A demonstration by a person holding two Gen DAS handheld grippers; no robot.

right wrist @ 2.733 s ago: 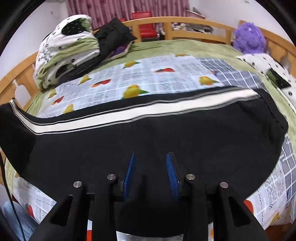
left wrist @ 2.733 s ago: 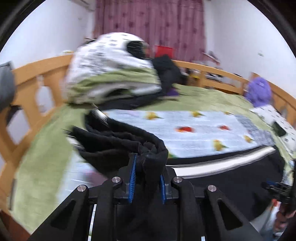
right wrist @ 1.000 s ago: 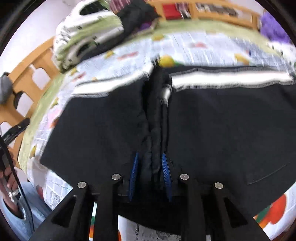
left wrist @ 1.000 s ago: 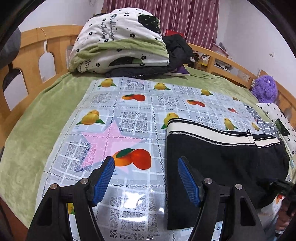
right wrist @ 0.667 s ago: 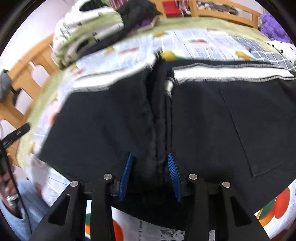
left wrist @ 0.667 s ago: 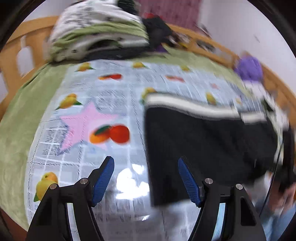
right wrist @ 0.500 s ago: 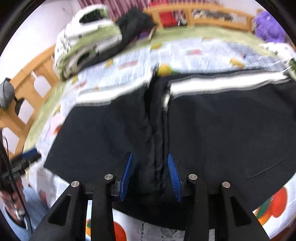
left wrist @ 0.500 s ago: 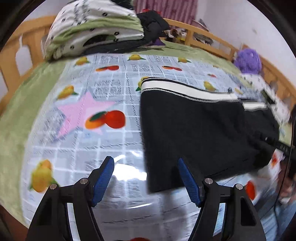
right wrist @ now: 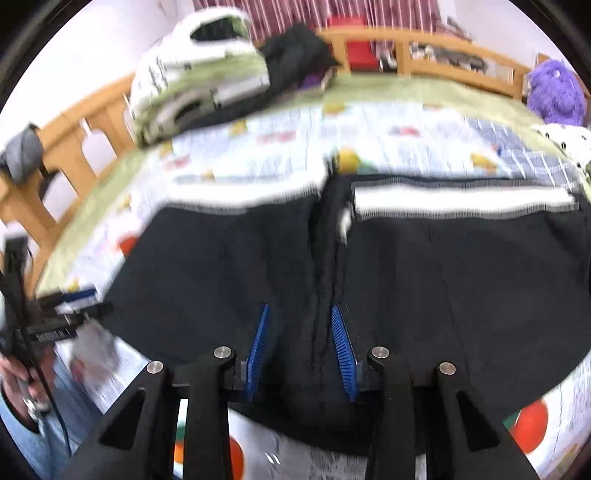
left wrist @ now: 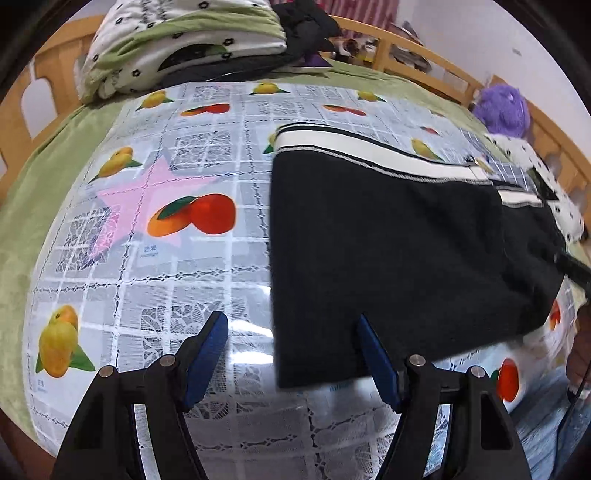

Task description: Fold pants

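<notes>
The right gripper (right wrist: 299,332) has a raised ridge of the pants (right wrist: 461,295) standing between its blue pads (right wrist: 341,343). Its jaws have just been closing a little, after opening; in this blurred view I cannot tell whether the pads press the cloth or stand just off it. The ridge runs from the jaws away to the far edge of the pants, where a white stripe (right wrist: 461,201) lies across the cloth on both sides of it.

The left gripper (left wrist: 291,338) has its jaws spread wide and holds nothing. It hangs over the near left corner of the pants: the left pad (left wrist: 205,356) is above the bare mat (left wrist: 177,184), and the right pad (left wrist: 376,360) is above the black cloth. Whether either pad touches I cannot tell.

The pants lie folded and flat on the right half of the glossy fruit-print mat, left edge straight, white stripe along the far side. At the right end a second, narrower layer sticks out from under the top one.

The mat covers a green sheet (left wrist: 44,155) on a bed with a wooden rail (left wrist: 417,48). At the far left sits a folded quilt (left wrist: 177,40) with dark clothes (left wrist: 306,22) beside it; at the far right, a purple plush toy (left wrist: 502,109). In the right wrist view a hand (right wrist: 22,387) at the near left edge grips the other tool's handle.
</notes>
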